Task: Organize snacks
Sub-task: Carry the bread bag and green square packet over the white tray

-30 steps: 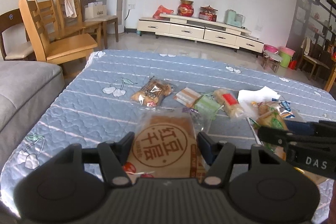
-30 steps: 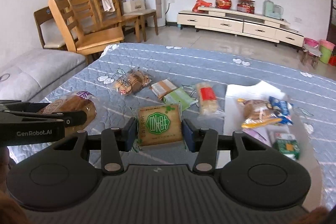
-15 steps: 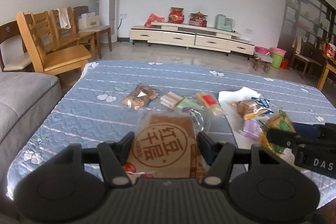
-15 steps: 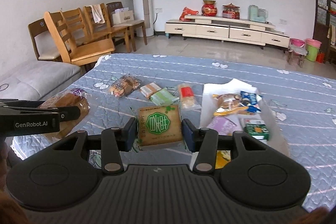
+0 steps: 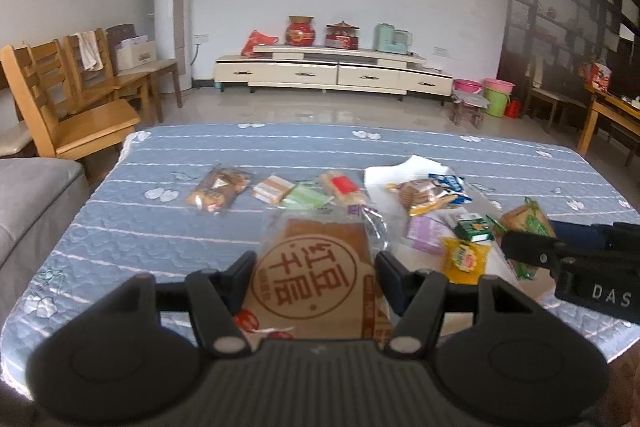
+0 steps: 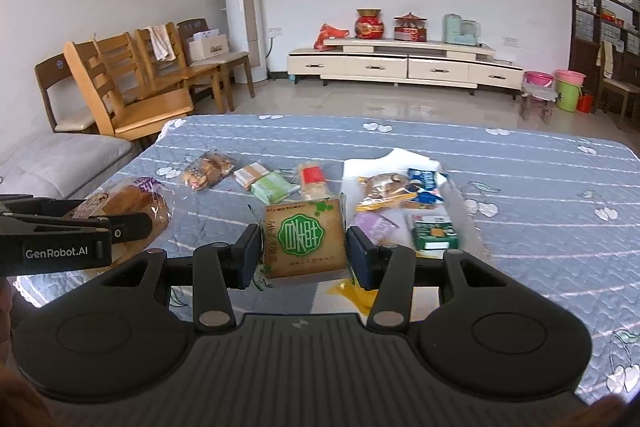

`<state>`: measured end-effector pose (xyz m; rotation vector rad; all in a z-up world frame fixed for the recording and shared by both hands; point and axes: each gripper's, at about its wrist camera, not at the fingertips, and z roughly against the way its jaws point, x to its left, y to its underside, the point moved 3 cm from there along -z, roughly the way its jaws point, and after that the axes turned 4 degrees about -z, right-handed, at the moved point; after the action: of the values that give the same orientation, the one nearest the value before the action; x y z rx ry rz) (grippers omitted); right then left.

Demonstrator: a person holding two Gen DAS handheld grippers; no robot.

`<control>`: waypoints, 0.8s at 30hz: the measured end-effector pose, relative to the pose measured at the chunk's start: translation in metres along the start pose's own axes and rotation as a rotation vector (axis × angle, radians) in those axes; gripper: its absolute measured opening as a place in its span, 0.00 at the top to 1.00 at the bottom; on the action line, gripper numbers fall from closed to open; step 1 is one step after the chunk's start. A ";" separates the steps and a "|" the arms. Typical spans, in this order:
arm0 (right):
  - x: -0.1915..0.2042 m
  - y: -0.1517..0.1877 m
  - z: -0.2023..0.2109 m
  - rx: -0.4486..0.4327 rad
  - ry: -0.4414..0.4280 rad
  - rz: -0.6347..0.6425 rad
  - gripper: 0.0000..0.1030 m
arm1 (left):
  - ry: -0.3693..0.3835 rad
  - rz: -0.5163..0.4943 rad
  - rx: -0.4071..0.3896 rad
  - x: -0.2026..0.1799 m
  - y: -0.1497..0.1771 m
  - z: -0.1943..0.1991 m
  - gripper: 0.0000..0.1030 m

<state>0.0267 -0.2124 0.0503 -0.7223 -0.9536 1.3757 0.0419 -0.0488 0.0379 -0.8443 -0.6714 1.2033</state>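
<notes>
Left claw: the left gripper point(image 5: 316, 273) is clamped on a brown bread pack point(image 5: 316, 275) with a round red-brown stamp, held above the near part of the table; from the right wrist view the same pack point(image 6: 128, 207) sits at the left, in its clear wrapper.
Right claw: the right gripper point(image 6: 304, 243) is clamped on a green-label cake pack point(image 6: 306, 237), held flat just left of the white tray point(image 6: 460, 203).
Table: a blue quilted cloth point(image 5: 168, 239) covers it; the left edge drops beside a grey sofa point(image 5: 28, 195), the far edge faces bare tiled floor.
Loose snacks: a row lies at mid-table, namely a dark biscuit bag point(image 5: 218, 187), a striped wafer pack point(image 5: 274, 189), a pale green pack point(image 5: 306, 197) and a red-label roll point(image 5: 346, 189), close together, some seemingly touching.
Tray contents: a bread bag point(image 6: 384, 189), a blue packet point(image 6: 424, 183), a purple pack point(image 6: 374, 227) and a green carton point(image 6: 434, 233); a yellow packet point(image 5: 464, 259) lies at the near end, though whether inside the rim is hard to tell.
Open room: bare cloth on the left and on the far right side.
Surroundings: wooden chairs point(image 6: 132, 95) stand past the far-left corner.
</notes>
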 end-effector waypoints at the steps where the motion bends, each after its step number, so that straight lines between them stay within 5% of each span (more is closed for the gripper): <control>1: -0.002 0.000 0.002 -0.003 0.004 -0.004 0.43 | 0.004 -0.005 0.000 -0.004 0.000 0.000 0.38; 24: -0.044 0.002 0.017 -0.034 0.139 -0.056 0.43 | 0.126 -0.101 0.017 -0.073 -0.005 -0.017 0.38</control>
<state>0.0129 -0.2580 0.0501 -0.8005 -0.8821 1.2460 0.0412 -0.1240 0.0320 -0.8549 -0.5932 1.0544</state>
